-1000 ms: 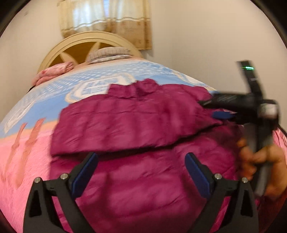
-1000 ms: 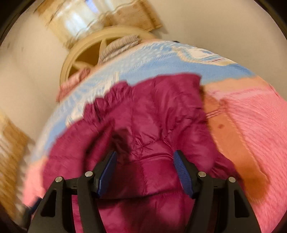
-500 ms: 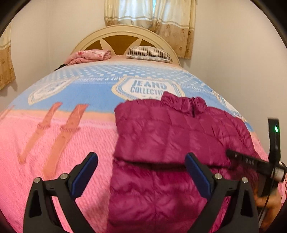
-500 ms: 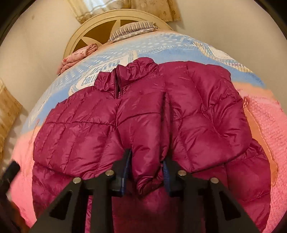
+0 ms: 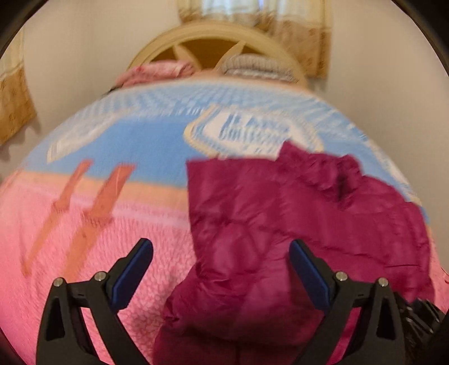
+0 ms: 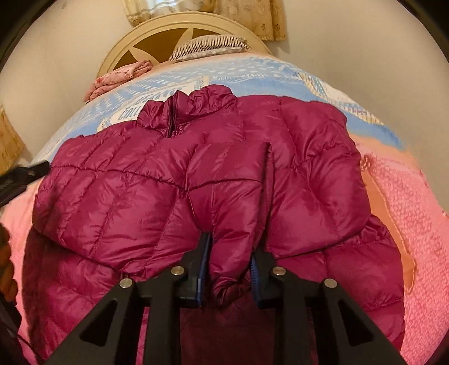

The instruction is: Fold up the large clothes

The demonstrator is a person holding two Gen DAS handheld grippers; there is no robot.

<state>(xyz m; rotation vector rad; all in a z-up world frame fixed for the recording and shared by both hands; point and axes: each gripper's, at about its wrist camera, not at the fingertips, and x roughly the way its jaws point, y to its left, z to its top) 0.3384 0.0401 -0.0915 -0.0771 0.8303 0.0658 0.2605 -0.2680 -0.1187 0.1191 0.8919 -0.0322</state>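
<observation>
Though blurred, jacket (image 5: 294, 224) hem off-frame

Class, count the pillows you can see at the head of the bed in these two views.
1: a striped pillow lies against the headboard, right of a folded pink cloth. More pillows may be hidden behind the bedding.

A big bed (image 6: 393, 196) with a pink and blue blanket (image 5: 84, 224), a round headboard (image 6: 157, 31), plain walls (image 6: 350, 42) and curtains (image 6: 252, 16).
</observation>
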